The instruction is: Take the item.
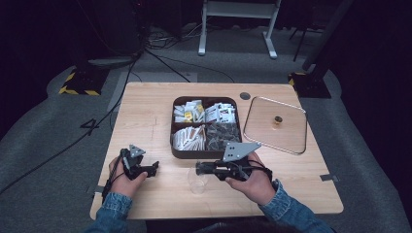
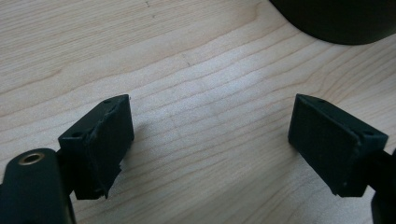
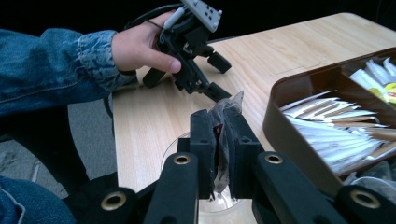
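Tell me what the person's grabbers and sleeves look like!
Both grippers are black. The right gripper wears a grey three-cornered plate with little holes; the left gripper has a smaller one. Black cables trail from each. The pads are flat black blocks, with brass rings behind. The sleeves are blue denim.

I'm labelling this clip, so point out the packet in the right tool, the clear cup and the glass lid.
packet [image 3: 227, 108]: right gripper view, crinkled top above the jaws.
cup [image 1: 197, 180]: high view, clear wall left of the right tool.
lid [image 1: 265, 127]: high view, bare glass left of its knob.
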